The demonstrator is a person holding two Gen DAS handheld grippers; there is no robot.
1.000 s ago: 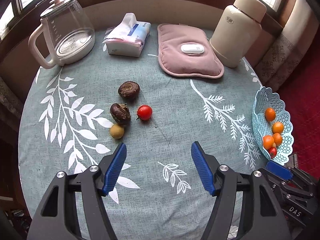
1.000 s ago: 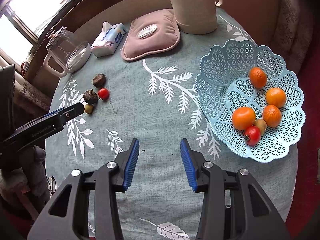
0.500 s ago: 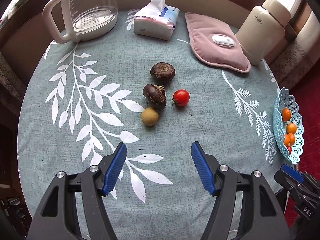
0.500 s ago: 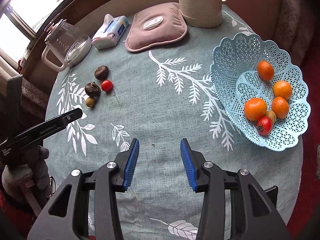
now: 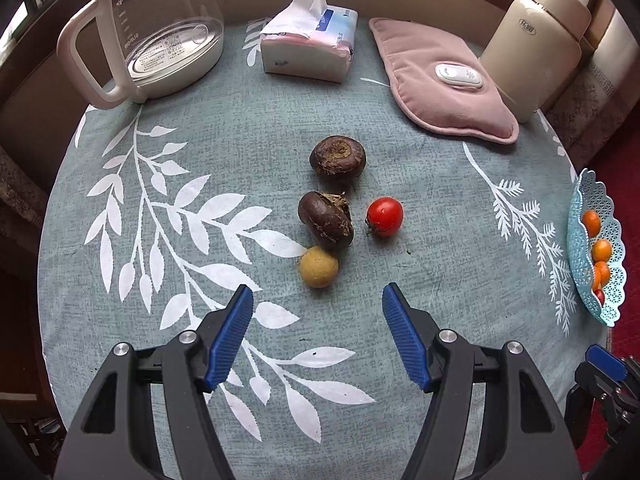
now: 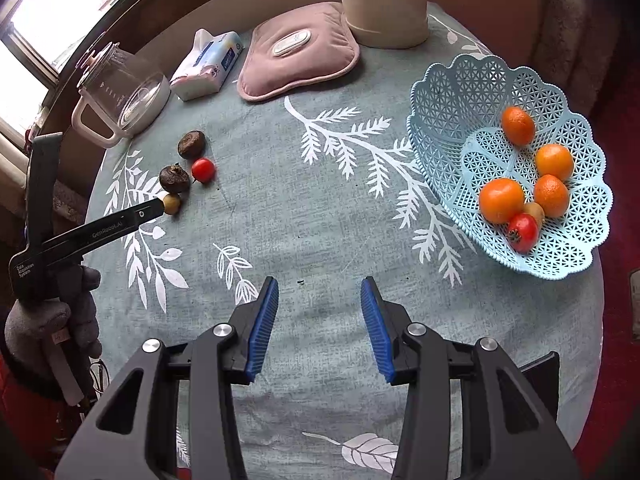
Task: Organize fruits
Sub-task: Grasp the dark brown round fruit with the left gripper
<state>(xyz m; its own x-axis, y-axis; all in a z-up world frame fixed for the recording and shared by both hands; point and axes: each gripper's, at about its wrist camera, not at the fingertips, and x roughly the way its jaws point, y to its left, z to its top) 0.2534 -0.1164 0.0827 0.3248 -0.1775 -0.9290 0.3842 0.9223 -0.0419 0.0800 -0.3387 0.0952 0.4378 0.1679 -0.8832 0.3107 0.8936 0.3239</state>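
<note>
left gripper (image 5: 318, 336): jaws wide apart, nothing between them, hovering over the desk (image 5: 440, 208) just short of the yellow fruit (image 5: 318, 267); seen from the side in the right wrist view (image 6: 158, 210), tip overlapping that fruit, held by a grey-gloved hand (image 6: 52, 316).
right gripper (image 6: 319, 326): jaws apart, empty, above bare cloth near the desk's front edge; only a blue-tipped corner visible in the left wrist view (image 5: 604, 364).
loose fruits: yellow fruit touching the nearer brown fruit (image 5: 326, 220); farther brown fruit (image 5: 338, 157) just beyond it; red tomato (image 5: 385, 217) just beside the nearer brown one, apart from it.
basket (image 6: 452, 120): pale blue lattice, at the desk's right edge, well apart from the loose fruits.
basket contents, right wrist view: four orange fruits (image 6: 502, 200), one red tomato in the basket (image 6: 523, 233), one small yellowish fruit (image 6: 535, 210) tucked between them.
basket, left wrist view: edge-on sliver (image 5: 576, 236), only part of the oranges showing.
left wrist view only: dried stem ends on the brown fruits, printed text on the glass kettle (image 5: 160, 36).
back row: glass kettle, tissue pack (image 5: 308, 46), pink heat pad (image 5: 444, 84), cream flask (image 5: 532, 52).
</note>
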